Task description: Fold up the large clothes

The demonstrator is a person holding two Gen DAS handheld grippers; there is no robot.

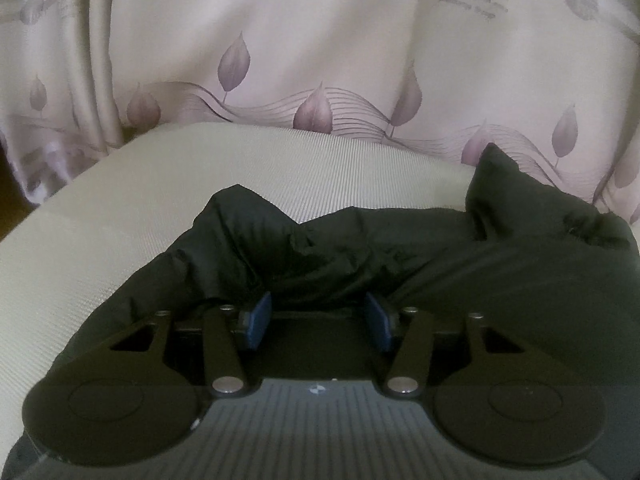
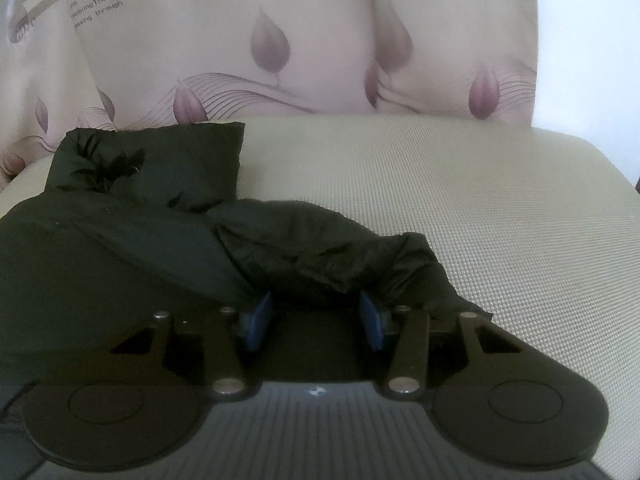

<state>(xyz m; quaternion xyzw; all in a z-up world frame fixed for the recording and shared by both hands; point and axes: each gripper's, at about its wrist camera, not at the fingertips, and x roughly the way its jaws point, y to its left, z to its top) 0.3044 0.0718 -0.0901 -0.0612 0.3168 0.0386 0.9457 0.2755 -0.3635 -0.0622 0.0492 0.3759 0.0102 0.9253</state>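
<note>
Step in hand: both grippers are down at the near edge of the jacket [image 1: 400, 256], which lies on a beige cushion [image 1: 120, 208]. I read this as the start of a fold, with the hem or a side edge being taken up at two points.

Left gripper [image 1: 318, 312]: blue pads [image 1: 256, 320] stand partly spread, with black cloth bunched at the tips and draped over them. Whether the pads actually press on the fabric cannot be told from the left wrist view.

Right gripper [image 2: 316, 314]: pads [image 2: 370, 322] partly spread, with a crumpled lobe of jacket lying over and between the tips. Contact is likewise unclear.

Position: in the left view the jacket fills the lower centre and right of the frame. In the right view it fills the lower left and centre, with a squared puffy end [image 2: 160, 164], perhaps a collar or cuff, standing up at upper left.

Materials: the jacket is thin matte black shell, lightly padded, and creases into soft ridges. It is likely slippery and slow to hold a crease. The cushion has a fine ribbed weave. Behind it hangs a pale curtain [image 1: 320, 40], satiny, printed with mauve leaves and script.

Next move calls for a firm pinch on both sides. After that, an even lift and carry toward the far edge, keeping the cloth taut between the grippers.
</note>
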